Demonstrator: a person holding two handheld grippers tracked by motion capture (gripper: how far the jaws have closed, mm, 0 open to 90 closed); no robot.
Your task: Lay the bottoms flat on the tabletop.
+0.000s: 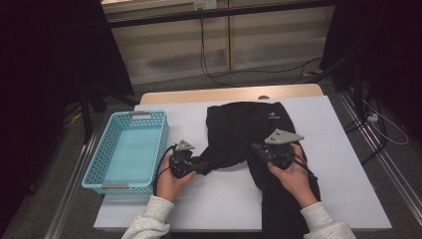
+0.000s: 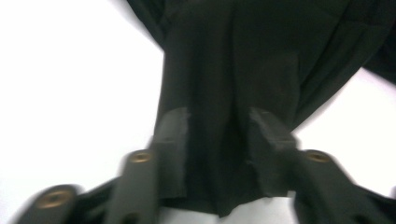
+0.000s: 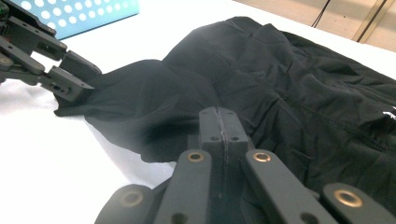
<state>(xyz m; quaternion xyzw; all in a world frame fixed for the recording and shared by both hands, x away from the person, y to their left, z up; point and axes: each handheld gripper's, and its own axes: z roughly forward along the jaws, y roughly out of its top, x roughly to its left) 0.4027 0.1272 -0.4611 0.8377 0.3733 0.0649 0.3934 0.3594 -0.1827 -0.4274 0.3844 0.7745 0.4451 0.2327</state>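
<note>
Black fabric garment [image 1: 249,132] on white worktop [image 1: 343,164] – left tongs [image 2: 218,140] straddle its sleeve end, apart; right tongs [image 3: 219,128] pinched together on its middle (likely folding).

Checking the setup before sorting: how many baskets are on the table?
1: a light blue basket at the table's left edge, beside the left gripper. The black garment could hide nothing basket-sized.

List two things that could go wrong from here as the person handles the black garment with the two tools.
1. The left tool has its jaws astride the end of the black garment without clearly pinching it, so a pull may leave the cloth behind.
2. The right tool is shut with its jaws together above the fabric; it may hold nothing, so the garment could drag unevenly toward the blue basket.
</note>
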